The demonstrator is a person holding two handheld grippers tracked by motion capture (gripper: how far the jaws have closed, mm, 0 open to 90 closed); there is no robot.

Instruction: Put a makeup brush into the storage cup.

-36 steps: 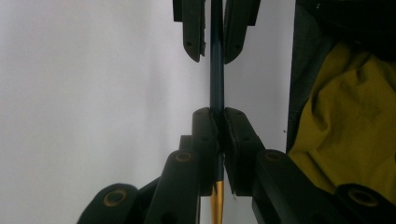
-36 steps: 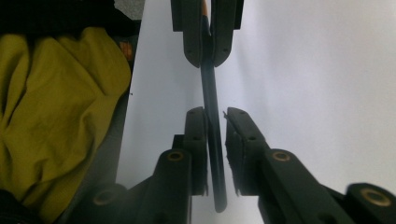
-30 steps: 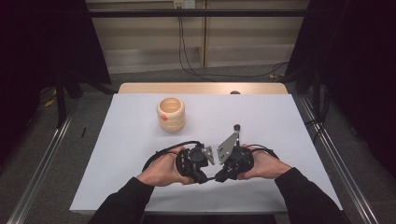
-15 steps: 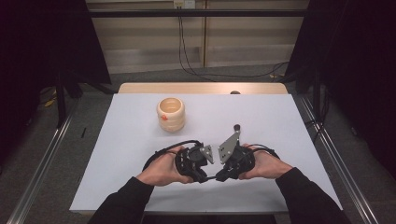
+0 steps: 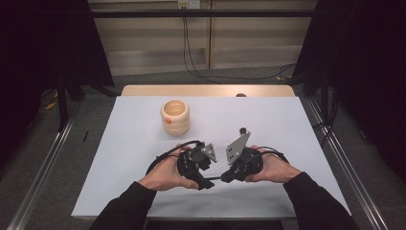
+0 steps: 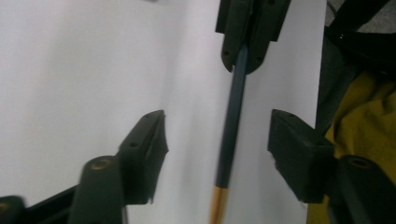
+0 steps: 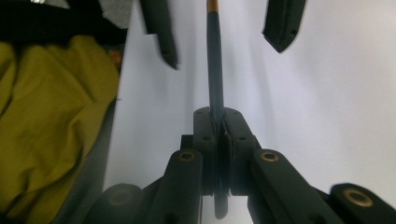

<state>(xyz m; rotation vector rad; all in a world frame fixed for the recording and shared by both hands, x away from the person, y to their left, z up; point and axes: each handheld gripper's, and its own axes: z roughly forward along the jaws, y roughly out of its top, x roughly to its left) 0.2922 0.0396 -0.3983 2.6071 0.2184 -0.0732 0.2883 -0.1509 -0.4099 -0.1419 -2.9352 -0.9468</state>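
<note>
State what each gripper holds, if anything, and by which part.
The right gripper clamps a dark pencil-like stick near one end. The left gripper is open around it, holding nothing.

Clearance: mostly open mat
Ribbed cup (image 5: 175,117) sitting far-left, well apart from both grippers; white tabletop (image 5: 287,124) lying bare to the right & ahead.

From the high view my hands hide the jaws of both grippers. The dark pencil (image 6: 232,130) runs off the bottom edge of the left gripper view (its tip unseen), blurred there; yellow cloth (image 7: 51,121) is cropped.
</note>
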